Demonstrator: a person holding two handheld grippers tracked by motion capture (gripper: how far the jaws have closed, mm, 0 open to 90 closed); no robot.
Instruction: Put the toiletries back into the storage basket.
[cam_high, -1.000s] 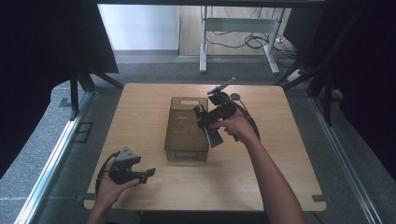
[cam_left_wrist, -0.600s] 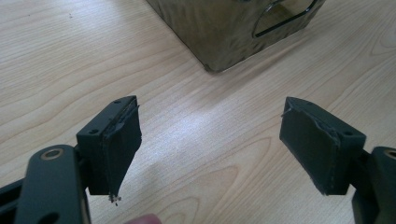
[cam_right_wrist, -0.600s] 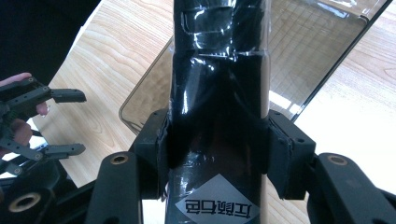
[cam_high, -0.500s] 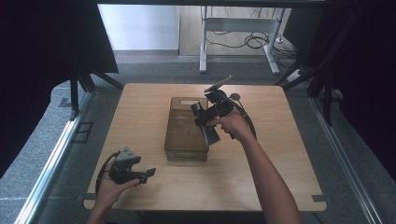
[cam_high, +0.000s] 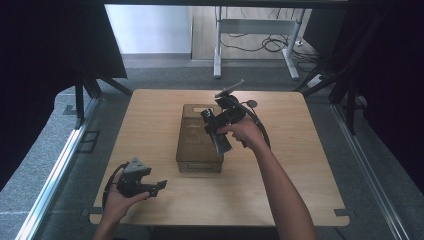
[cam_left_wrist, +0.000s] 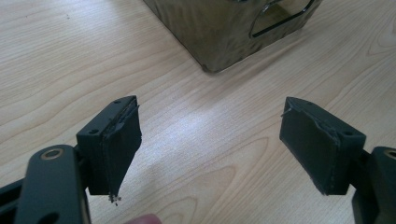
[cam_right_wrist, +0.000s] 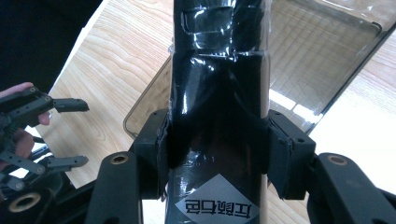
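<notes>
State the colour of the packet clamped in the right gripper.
Glossy black packet with a grey label; clearest in the right gripper view.

This looks like a lab or test room set up for recording. A plain wooden table sits at the centre of the frame on grey carpet, with black curtains at left and right. At the top, loose cables trail under a metal desk frame, probably office furniture.

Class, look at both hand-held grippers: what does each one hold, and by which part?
The right hand-held gripper clamps a black packet across its lower sides. The left hand-held gripper is open, holding nothing.
</notes>
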